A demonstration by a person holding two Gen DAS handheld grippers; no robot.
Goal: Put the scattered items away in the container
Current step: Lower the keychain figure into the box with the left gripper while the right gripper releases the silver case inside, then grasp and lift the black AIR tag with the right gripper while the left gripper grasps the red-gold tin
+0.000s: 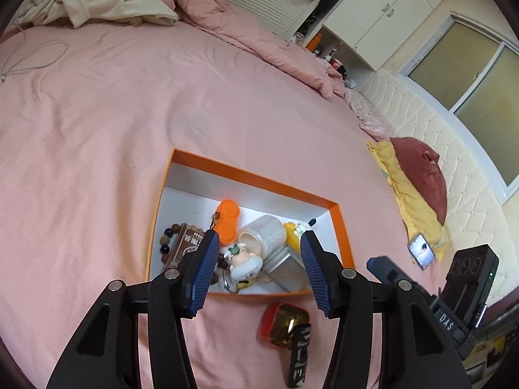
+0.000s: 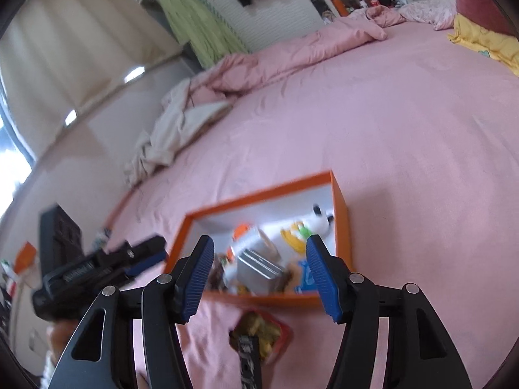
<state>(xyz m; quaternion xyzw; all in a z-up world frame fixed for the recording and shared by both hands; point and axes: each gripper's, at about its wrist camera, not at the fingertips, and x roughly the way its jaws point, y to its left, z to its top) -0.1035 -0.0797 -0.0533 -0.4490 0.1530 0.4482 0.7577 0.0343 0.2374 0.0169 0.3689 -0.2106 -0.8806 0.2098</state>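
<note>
Pink bed (image 1: 129, 129) seen bearing orange box (image 1: 253, 178), already loaded: jar, silver tin, figurine, beads. Two items left outside, just before near wall: red-gold tin (image 1: 285, 324), black tube (image 1: 300, 356) overlapping it. Left gripper (image 1: 256, 272) released, empty, held above box. Right gripper (image 2: 259, 272) released, empty. Tube best taken first, lifted clear over wall. Both items lie below and between jaws.

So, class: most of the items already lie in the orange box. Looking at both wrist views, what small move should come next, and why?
Probably lower the left gripper onto the red and gold tin and close on it. The tin and the black stick leaning on it lie on the pink bedsheet, just outside the orange box. Both grippers stand open and empty, the right gripper too.
</note>
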